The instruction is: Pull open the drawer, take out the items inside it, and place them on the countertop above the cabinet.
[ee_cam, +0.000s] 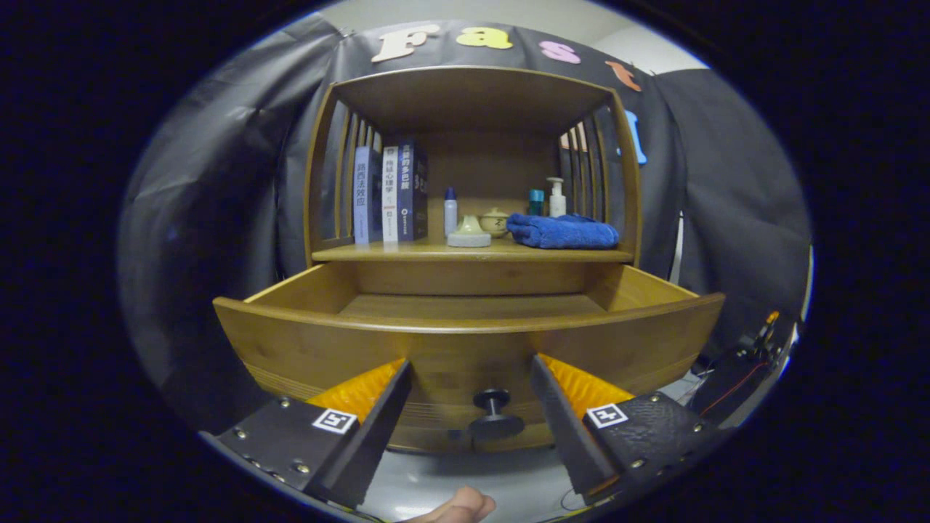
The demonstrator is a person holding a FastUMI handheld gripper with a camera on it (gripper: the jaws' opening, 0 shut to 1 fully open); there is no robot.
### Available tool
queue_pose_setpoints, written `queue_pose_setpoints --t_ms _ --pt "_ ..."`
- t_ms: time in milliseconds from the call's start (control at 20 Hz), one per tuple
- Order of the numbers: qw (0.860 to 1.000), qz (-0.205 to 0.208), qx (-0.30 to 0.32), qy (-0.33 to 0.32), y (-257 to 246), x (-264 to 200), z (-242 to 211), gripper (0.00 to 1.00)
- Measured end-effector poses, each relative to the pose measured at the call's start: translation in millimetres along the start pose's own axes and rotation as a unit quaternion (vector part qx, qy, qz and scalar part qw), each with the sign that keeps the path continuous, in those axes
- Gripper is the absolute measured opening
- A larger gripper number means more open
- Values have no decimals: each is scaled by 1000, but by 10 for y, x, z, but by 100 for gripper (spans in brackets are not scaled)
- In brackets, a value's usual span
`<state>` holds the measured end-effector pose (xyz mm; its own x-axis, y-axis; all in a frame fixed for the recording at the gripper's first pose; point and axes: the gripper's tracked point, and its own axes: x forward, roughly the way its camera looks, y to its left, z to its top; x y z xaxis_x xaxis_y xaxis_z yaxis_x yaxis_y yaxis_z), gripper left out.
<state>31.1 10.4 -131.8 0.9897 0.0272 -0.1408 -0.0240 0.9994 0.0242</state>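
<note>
Drawer [465,341] stands pulled out, wooden, dark knob [495,414] between parted claw [471,379] fingers.

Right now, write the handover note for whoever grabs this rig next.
Claw: open, holding nothing, fingers either side of the drawer knob without touching it.
Drawer: pulled open below the countertop. The part of its floor that is in view looks bare; the front panel hides the near part.
Countertop: books, small bottles, a ceramic pot and a folded blue towel sit there.
Done: drawer opened.
Left: check the hidden front of the drawer; lift out anything found and set it on the countertop.
</note>
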Motion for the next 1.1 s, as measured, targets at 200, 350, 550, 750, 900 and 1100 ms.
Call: queue_pose_setpoints --t_ms 200,350,550,750,900,1100 --pt "999 8 30 -10 15 201 77 99" --pt "1000 6 28 -11 30 412 144 99" --pt "1000 4 23 -1 58 684 184 99" --pt "1000 7 28 -5 68 917 218 99" --pt "999 7 29 -12 79 1065 243 99" --pt "999 8 27 -16 96 1250 305 100"
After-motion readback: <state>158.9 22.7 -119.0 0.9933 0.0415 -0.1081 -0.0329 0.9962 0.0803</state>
